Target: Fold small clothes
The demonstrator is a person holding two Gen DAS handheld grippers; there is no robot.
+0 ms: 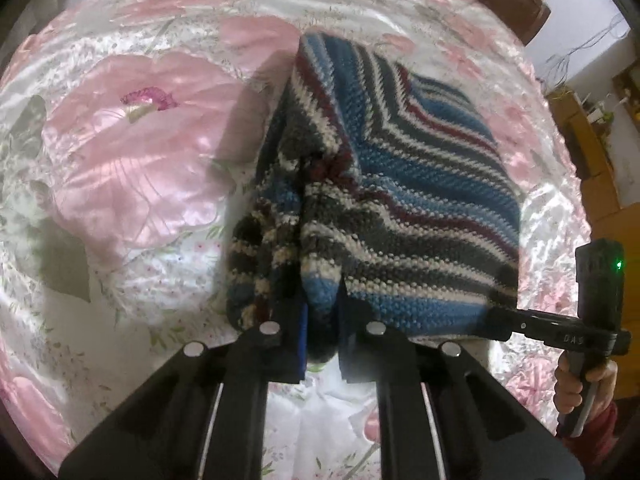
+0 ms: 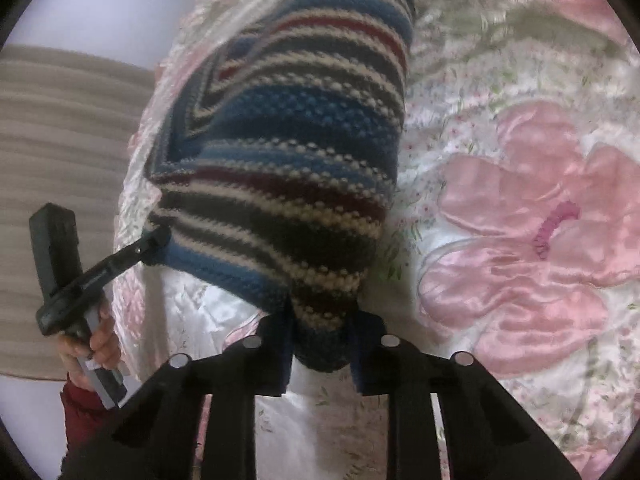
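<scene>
A small knitted garment [image 1: 420, 200] with blue, white, grey and dark red stripes hangs lifted above the bed, its far part draped down toward the cover. My left gripper [image 1: 322, 312] is shut on a bunched near edge of it. In the same view my right gripper [image 1: 494, 318] clamps the edge's other end at the right. From the right wrist view, the garment [image 2: 300, 140] is pinched by my right gripper [image 2: 320, 320], and the left gripper [image 2: 158, 240] holds its corner at the left. The edge stretches between both grippers.
A shiny pink and white floral bed cover [image 1: 132, 152] lies under everything and fills most of both views. Wooden furniture [image 1: 592, 152] stands beyond the bed's right edge. A hand in a red sleeve [image 2: 92, 344] holds the left gripper's handle. A beige striped surface [image 2: 60, 128] lies left.
</scene>
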